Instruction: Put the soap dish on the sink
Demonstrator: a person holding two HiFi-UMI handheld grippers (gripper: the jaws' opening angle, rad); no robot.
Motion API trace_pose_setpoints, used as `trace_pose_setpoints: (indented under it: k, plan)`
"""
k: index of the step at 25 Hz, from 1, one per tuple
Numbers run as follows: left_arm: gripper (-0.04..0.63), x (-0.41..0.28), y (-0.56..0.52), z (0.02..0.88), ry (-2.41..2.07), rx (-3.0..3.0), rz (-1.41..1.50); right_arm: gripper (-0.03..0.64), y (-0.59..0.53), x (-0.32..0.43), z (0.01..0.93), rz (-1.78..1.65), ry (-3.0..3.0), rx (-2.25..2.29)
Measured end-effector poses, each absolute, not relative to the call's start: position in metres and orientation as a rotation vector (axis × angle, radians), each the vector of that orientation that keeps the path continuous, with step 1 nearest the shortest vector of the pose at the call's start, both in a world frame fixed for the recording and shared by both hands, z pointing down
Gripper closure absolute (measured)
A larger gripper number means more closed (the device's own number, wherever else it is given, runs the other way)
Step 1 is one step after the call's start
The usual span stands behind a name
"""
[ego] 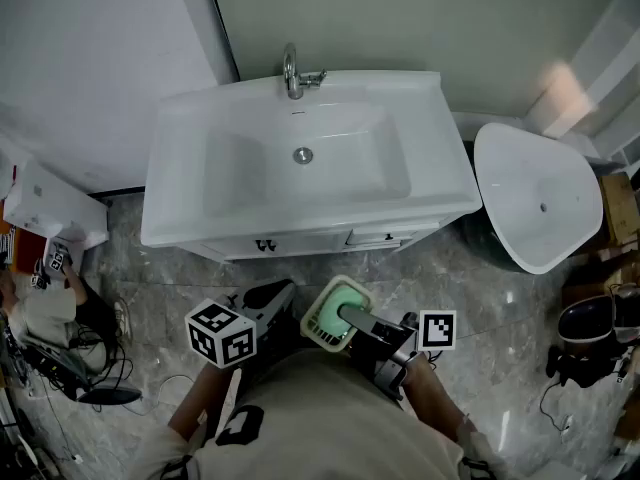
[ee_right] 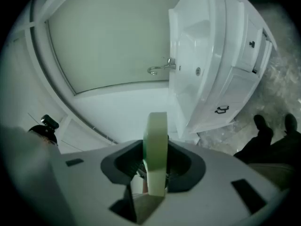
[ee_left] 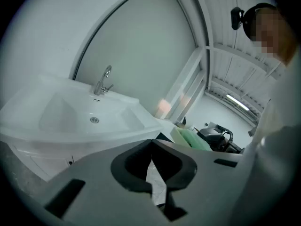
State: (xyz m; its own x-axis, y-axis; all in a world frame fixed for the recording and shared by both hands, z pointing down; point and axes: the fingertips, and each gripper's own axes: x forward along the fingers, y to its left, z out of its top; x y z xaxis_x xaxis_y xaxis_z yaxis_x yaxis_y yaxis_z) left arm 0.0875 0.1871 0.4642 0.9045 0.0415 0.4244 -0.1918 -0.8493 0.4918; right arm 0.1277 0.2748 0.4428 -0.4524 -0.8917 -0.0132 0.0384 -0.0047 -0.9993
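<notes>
The soap dish [ego: 325, 320] is pale green with a cream rim and hangs over the floor in front of the white sink [ego: 230, 133], below its front edge. My right gripper [ego: 350, 318] is shut on the dish's rim. The right gripper view shows the dish [ee_right: 156, 145] edge-on between the pads, with the sink [ee_right: 197, 41] and faucet [ee_right: 160, 68] beyond. My left gripper [ego: 275, 290] hovers just left of the dish, its jaws meeting at the tips with nothing between them [ee_left: 151, 147]. In the left gripper view the dish [ee_left: 188, 138] is at the right, and the sink [ee_left: 70, 112] with its faucet [ee_left: 102, 81] is ahead.
A second white basin [ego: 540, 198] leans beside the vanity at the right. A white box [ego: 50, 208] and tangled cables [ego: 60, 358] lie on the marble floor at the left. Dark gear [ego: 590, 338] stands at the far right. The person's shoes [ee_right: 273, 126] are near the vanity's base.
</notes>
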Motion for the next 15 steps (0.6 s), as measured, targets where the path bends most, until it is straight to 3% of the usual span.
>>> trace_pose_setpoints:
  k: [15]
  plan:
    - [0.577,-0.017,0.187,0.451,-0.174,2.524,0.517,0.469,0.272,0.030,0.430,-1.652,1.615,-0.897]
